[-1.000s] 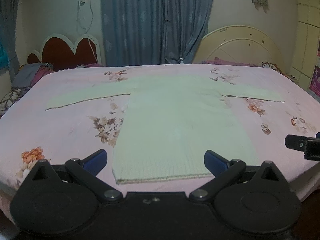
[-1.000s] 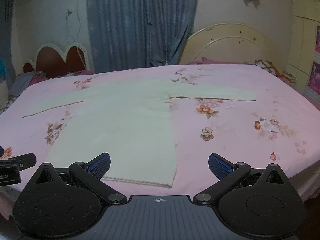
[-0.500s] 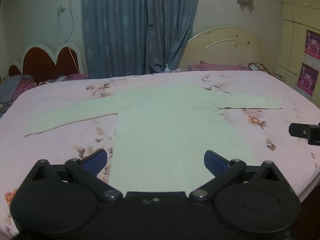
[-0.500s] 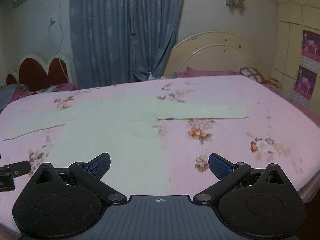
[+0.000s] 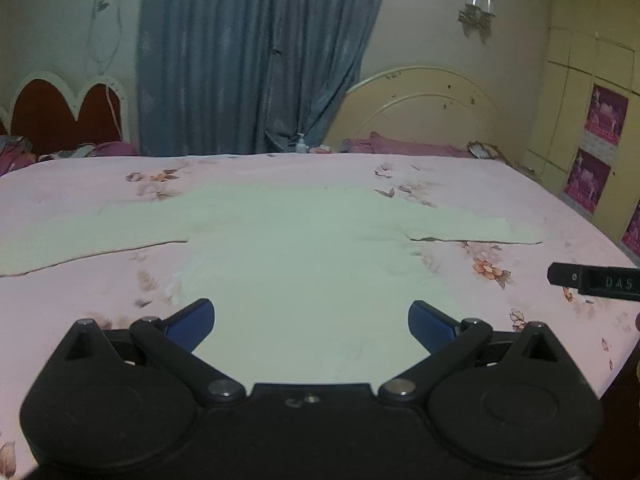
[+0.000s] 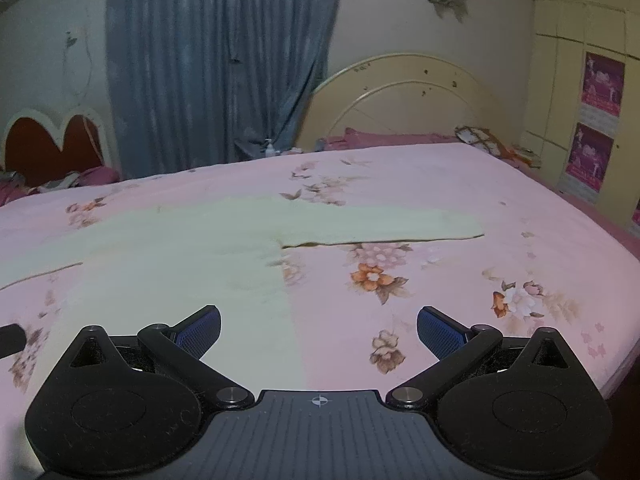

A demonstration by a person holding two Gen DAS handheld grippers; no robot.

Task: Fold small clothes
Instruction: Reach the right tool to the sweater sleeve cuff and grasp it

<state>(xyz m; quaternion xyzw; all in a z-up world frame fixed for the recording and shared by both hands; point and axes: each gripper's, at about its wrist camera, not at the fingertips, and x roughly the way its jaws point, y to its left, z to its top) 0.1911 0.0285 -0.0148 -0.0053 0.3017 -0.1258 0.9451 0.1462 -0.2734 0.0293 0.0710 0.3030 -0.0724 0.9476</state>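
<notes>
Currently, the pale green long-sleeved knit sweater (image 5: 304,264) lies flat and unfolded on the pink floral bedsheet (image 5: 520,320) of the bed, body running away from the cameras toward the far edge and both sleeves stretched out sideways, so its widest axis runs left to right. The left hand-held gripper (image 5: 311,326) is released, jaws spread wide and empty, directly over the lower body panel, with cloth visible between its blue fingertips (image 5: 192,322). The right hand-held gripper (image 6: 318,330) is likewise released and empty, straddling the sweater's right side edge, cloth to its left and bare sheet to its right. The right sleeve (image 6: 384,222) lies ahead and slightly right of it, so the right hand is judged nearer for that sleeve; the left sleeve (image 5: 92,232) falls to the left hand.
</notes>
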